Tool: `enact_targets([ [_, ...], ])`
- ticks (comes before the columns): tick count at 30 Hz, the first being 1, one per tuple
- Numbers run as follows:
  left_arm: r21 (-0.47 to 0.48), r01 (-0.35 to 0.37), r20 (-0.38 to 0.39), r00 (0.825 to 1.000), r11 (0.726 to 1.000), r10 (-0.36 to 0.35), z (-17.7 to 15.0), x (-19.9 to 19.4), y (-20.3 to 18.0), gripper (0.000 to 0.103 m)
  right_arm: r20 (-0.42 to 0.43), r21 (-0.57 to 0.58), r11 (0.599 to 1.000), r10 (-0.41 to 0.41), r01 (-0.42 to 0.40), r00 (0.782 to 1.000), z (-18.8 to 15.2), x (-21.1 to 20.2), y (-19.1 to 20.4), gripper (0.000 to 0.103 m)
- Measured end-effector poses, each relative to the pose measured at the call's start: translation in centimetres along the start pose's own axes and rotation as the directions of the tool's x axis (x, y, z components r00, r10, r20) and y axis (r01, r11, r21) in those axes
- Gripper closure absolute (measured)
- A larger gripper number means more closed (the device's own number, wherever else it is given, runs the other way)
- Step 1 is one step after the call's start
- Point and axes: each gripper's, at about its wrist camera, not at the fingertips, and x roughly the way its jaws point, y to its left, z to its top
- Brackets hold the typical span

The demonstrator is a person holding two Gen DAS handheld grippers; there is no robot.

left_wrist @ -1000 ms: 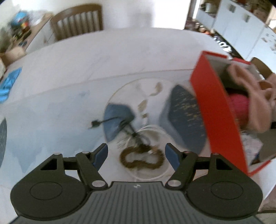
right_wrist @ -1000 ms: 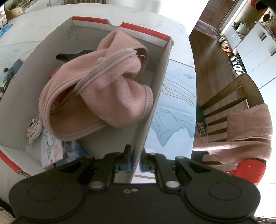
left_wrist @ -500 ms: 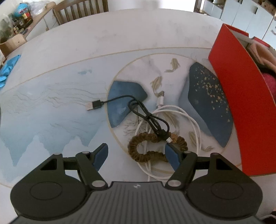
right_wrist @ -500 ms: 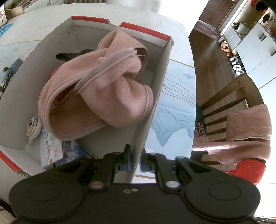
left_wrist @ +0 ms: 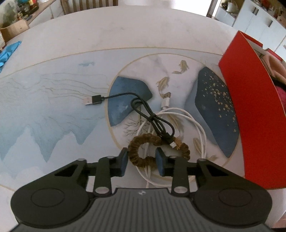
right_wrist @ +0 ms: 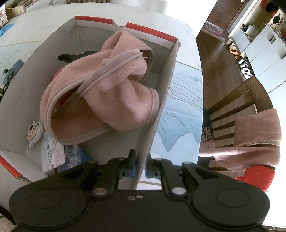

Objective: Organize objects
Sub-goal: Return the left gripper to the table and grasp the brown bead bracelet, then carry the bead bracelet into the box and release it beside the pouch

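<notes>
A brown scrunchie lies on the table on a white cable and under the end of a black USB cable. My left gripper is low over the table, half closed, with its fingers on either side of the scrunchie's near loop; I cannot tell whether they grip it. The red box stands to the right. My right gripper is shut on the box's near right wall. Inside lie a pink fleece hat, a small plush and printed cards.
The table top has a blue painted pattern. A blue cloth lies at the far left edge. A chair with a pink scarf stands right of the table. Another chair is at the far side.
My left gripper has moved down and forward to the scrunchie, and its fingers have closed in around the near loop. The right gripper still holds the box wall.
</notes>
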Motion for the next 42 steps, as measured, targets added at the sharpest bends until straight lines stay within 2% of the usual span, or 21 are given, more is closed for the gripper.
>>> enact_targets([
  [2,-0.012,0.006,0.001,1.000,1.000,-0.006,0.0,-0.1,0.2,0.085,0.001,-0.002,1.000,-0.002,0.002,1.000,0.0,0.0,0.0,0.094],
  [5,-0.016,-0.005,0.011,1.000,1.000,0.005,0.0,-0.6,0.3,0.093,0.002,-0.001,1.000,-0.002,0.002,1.000,0.0,0.0,0.1,0.094],
  [11,-0.015,0.005,0.051,0.999,1.000,-0.004,0.2,-3.0,0.3,0.095,0.003,0.004,1.000,-0.001,0.001,1.000,0.0,0.0,0.0,0.094],
  [18,0.025,0.072,0.107,0.991,0.997,-0.074,0.4,-7.6,-1.1,0.095,0.003,0.005,1.000,-0.001,0.001,1.000,0.0,0.0,0.0,0.094],
  [21,0.041,0.126,0.133,0.983,0.991,-0.130,0.7,-9.6,-1.9,0.095,0.003,0.004,1.000,-0.001,0.001,1.000,0.0,0.0,0.0,0.094],
  [27,0.109,0.242,0.150,0.955,0.964,-0.256,1.5,-13.1,-4.7,0.095,0.003,0.005,1.000,0.002,-0.002,1.000,-0.1,0.0,-0.1,0.094],
  [35,0.248,0.353,0.137,0.909,0.902,-0.394,2.1,-15.6,-10.3,0.095,0.004,0.005,1.000,0.001,-0.001,1.000,-0.1,0.0,0.0,0.094],
  [38,0.299,0.372,0.119,0.899,0.879,-0.422,2.2,-15.5,-12.4,0.095,0.005,0.001,1.000,-0.001,0.001,1.000,-0.1,0.0,0.1,0.094],
  [42,0.350,0.383,0.093,0.894,0.855,-0.438,2.3,-15.0,-15.0,0.095,0.007,-0.001,1.000,-0.001,0.001,1.000,0.0,0.0,0.1,0.094],
])
